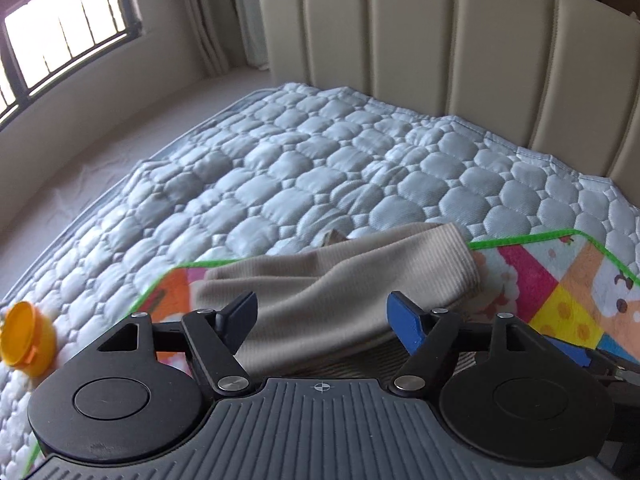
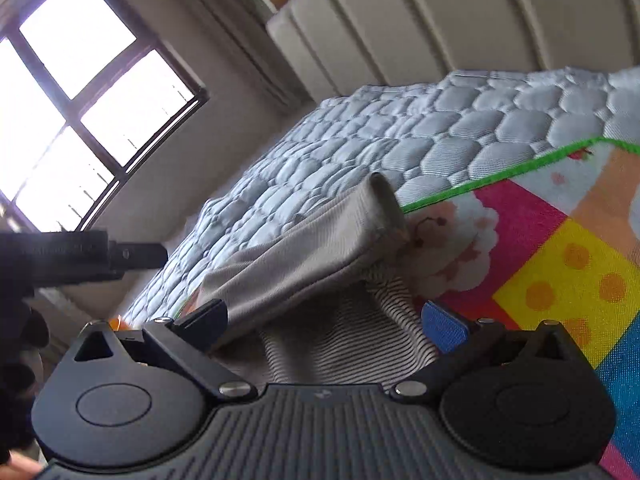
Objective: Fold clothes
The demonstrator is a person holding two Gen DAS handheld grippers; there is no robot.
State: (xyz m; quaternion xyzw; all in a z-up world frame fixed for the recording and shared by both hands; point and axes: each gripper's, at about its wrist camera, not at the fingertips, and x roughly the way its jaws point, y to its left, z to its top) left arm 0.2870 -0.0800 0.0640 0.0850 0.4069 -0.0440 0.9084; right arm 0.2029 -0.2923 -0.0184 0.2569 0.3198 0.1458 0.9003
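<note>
A beige ribbed garment (image 1: 320, 288) lies bunched on a colourful play mat (image 1: 560, 300) spread over the bed. My left gripper (image 1: 322, 320) is open, its two fingers wide apart over the garment's near edge, not pinching it. In the right wrist view the same garment (image 2: 304, 248) shows a folded beige layer over a striped part (image 2: 344, 344). My right gripper (image 2: 326, 324) is also open, with the striped cloth lying between its spread fingers. How far the garment reaches under both grippers is hidden.
A quilted pale-blue mattress cover (image 1: 320, 160) stretches to a padded beige headboard (image 1: 460, 40). An orange-yellow cup (image 1: 26, 336) sits at the bed's left edge. A barred window (image 1: 52, 28) is at the far left. A black tool body (image 2: 80, 256) juts in from the left.
</note>
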